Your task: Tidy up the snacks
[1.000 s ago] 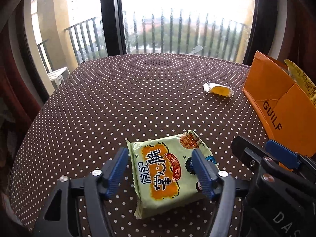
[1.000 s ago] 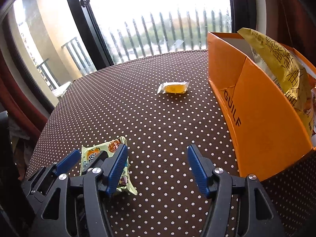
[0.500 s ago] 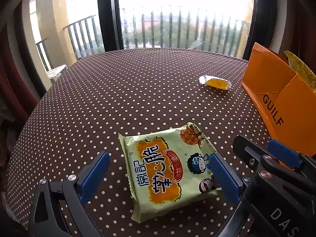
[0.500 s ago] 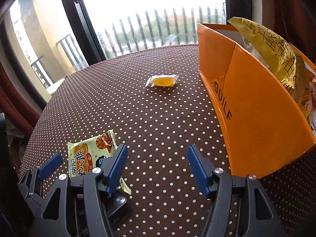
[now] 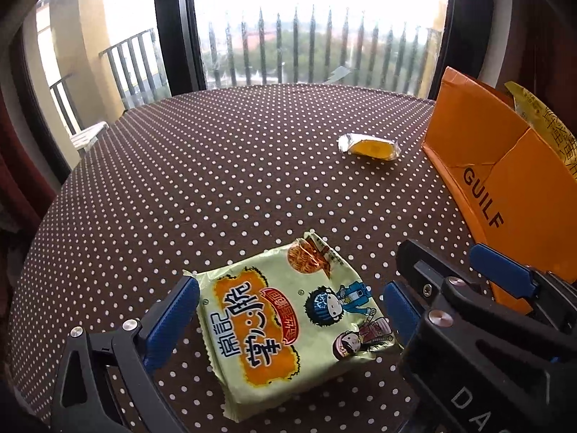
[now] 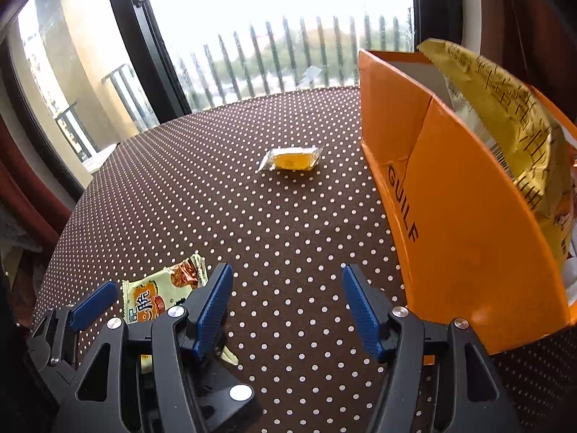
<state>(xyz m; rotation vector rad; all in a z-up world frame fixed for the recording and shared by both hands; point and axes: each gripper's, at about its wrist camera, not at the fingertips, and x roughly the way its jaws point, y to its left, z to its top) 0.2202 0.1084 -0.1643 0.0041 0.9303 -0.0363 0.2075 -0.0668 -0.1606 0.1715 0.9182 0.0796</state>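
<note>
The left gripper (image 5: 288, 310) has just been opening and stands spread around the noodle packet (image 5: 292, 317), flat on the worktop (image 5: 216, 180). The right gripper (image 6: 285, 306) hangs empty, half-spread. Next: clamp the packet, carry it past the small yellow snack (image 5: 369, 147) into the orange box (image 6: 468, 234).

A home: polka-dot tablecloth (image 5: 230, 166) beside a railed balcony window (image 5: 317, 25).
</note>
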